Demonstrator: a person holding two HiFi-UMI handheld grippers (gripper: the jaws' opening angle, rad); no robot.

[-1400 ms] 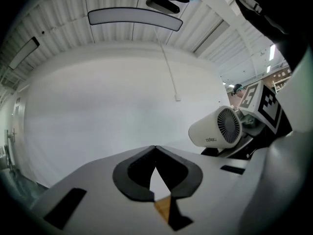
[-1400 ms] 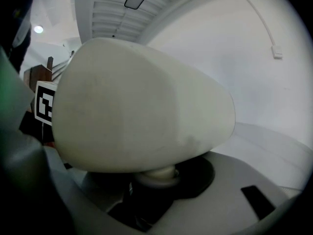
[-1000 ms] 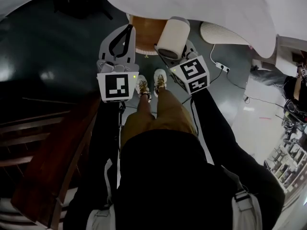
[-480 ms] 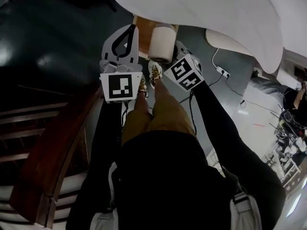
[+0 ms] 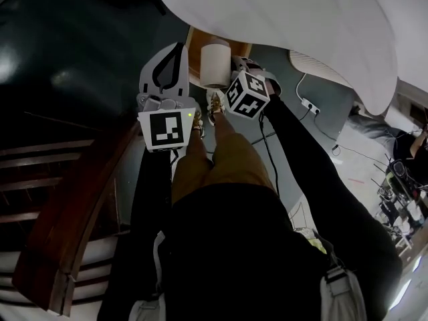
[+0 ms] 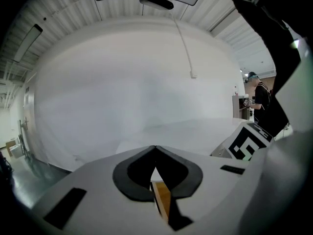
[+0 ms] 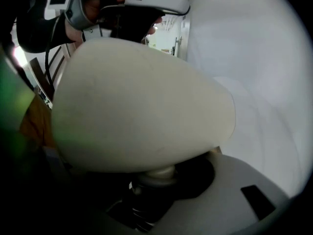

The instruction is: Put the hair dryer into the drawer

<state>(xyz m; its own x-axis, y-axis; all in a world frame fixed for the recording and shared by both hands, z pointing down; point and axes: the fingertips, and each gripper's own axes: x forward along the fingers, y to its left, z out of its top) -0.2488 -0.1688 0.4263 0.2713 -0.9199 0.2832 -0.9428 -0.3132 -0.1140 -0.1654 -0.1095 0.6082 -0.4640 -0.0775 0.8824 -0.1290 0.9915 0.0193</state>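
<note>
My right gripper (image 5: 231, 73) is shut on the handle of a cream hair dryer (image 5: 215, 61), whose barrel stands just beyond the marker cube. In the right gripper view the dryer's rounded body (image 7: 137, 111) fills the frame, and its neck sits between the jaws of my right gripper (image 7: 154, 182). My left gripper (image 5: 178, 45) hangs beside it on the left, shut and holding nothing. Its tips meet in the left gripper view (image 6: 155, 149). A wooden piece (image 5: 198, 45) shows under the white table edge, right behind both grippers; I cannot tell whether it is the drawer.
A large white rounded tabletop (image 5: 301, 25) spans the top of the head view. Dark wooden steps or shelving (image 5: 60, 199) run along the left. A white power strip with cable (image 5: 309, 101) lies on the dark floor at right. Another person (image 6: 257, 96) stands far off.
The right gripper has carried the hair dryer left and farther away, closing up beside the left gripper and nearer the wooden piece. The left gripper has barely shifted.
</note>
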